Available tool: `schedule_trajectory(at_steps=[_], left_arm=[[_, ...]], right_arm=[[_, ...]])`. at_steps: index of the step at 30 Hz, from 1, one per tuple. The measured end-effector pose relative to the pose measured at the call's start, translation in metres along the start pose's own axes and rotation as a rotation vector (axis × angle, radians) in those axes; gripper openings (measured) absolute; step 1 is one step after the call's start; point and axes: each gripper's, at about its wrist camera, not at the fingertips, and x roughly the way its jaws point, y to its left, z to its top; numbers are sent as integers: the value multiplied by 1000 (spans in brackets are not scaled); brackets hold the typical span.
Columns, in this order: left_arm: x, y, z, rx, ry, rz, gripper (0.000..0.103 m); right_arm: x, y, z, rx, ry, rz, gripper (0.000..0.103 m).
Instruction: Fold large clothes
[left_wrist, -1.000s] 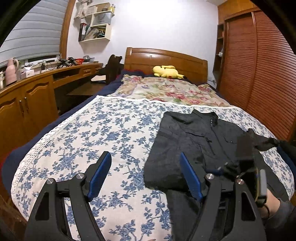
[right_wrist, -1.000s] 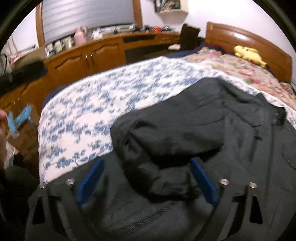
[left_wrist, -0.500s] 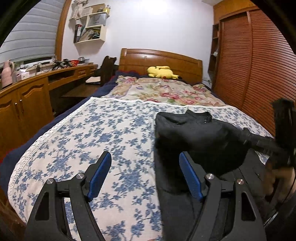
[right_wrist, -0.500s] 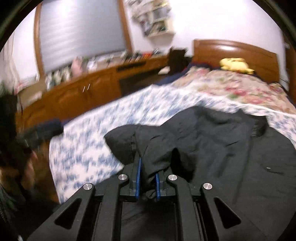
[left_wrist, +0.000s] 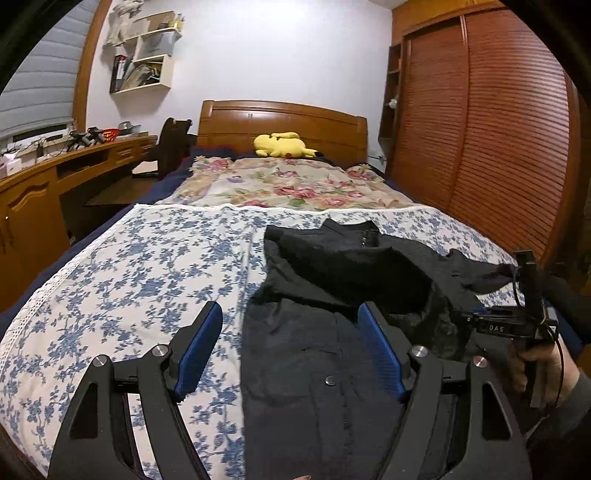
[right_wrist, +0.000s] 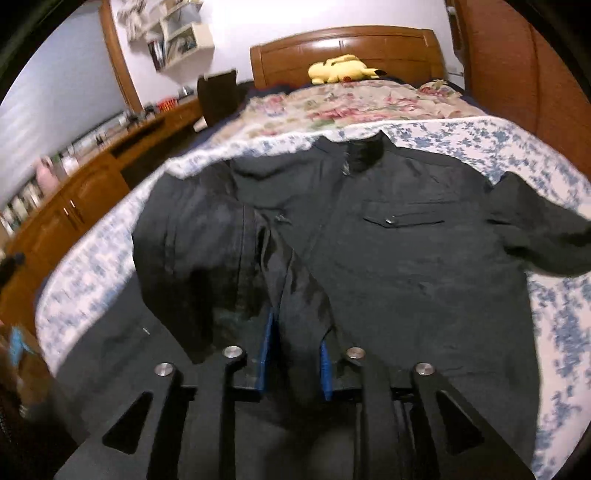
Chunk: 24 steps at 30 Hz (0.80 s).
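the bed (left_wrist: 122, 266) carries the black jacket (right_wrist: 406, 266), spread front-up on the blue floral sheet; right tongs (right_wrist: 293, 354) clamped on its gathered sleeve, drawing it across the chest, so the sleeve fold looks in hand; left tongs (left_wrist: 290, 350) hang apart, empty; next, lay the sleeve flat and release.

The right gripper (right_wrist: 293, 354), open around a bunched sleeve (right_wrist: 236, 266) a second ago, now clamps that fabric between its blue pads (right_wrist: 266, 350). It has carried the sleeve from the jacket's (right_wrist: 406, 266) left edge across toward the chest. The jacket's left side now lies doubled over, probably along a fold near the shoulder; motion blur hides the edge.
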Motion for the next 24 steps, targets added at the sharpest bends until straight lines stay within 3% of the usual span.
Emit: schedule_trajectory(at_steps=[1,3,8,14,18,24], left_arm=[[1,-3,0,5,1,0,77],[5,-9,-1,11,6,-9,77],[7,-16,-2,13,17,-12,77],[9,-18,-2,23,22,-6,77],[9,-18,-3,21,23,-9,77],[9,-16,-4,21,22,-7,77]], right_arm=[[0,-1,0,-20,2,-37,48],[-5,8,5,-58,-14,-92,56],[-21,26,5,-80,-43,-84,58],[-40,45,-25,-143,-60,-22,64],[-31,64,-29,-189,-77,0,77],[-10,73,-13,-191,-84,-26,78]])
